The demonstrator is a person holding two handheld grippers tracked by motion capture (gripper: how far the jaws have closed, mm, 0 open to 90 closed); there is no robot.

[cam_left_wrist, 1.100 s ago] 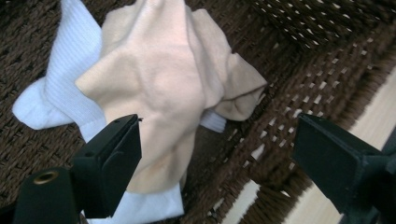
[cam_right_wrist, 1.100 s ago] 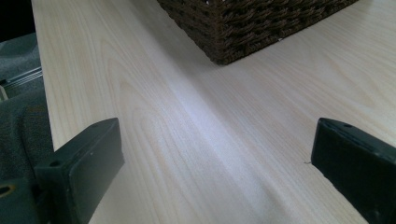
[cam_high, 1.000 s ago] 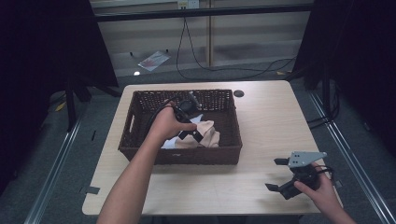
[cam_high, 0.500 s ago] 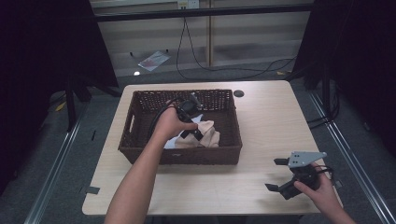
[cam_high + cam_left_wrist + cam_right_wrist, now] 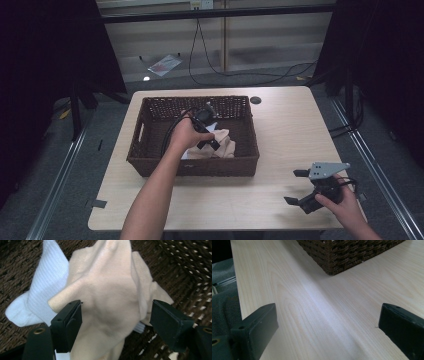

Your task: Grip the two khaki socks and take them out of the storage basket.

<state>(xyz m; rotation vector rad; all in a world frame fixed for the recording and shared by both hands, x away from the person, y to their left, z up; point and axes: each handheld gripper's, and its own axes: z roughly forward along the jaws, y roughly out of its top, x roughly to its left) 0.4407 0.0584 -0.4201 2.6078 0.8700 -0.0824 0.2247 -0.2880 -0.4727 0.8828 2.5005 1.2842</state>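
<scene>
Left gripper point(image 5: 115, 322) down inside the basket point(image 5: 150, 160), jaws just been closing, astride the beige sock point(image 5: 107, 290) but not yet pinching it. Sock lies over a white sock point(image 5: 47, 290) on the basket floor. Right gripper point(image 5: 327, 332) wide, nothing between, low over the table point(image 5: 312, 315).

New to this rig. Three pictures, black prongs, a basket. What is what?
No robot: a person holds hand-held tongs in each hand. The high view looks down on the table. The other two cameras ride on the tongs and look along their black jaws. The left tongs reach into the wicker basket; their jaws have just been closing, with a beige sock between them, lying over a white sock, not yet pinched. The right tongs rest open near the table's front right corner, holding nothing.
</scene>
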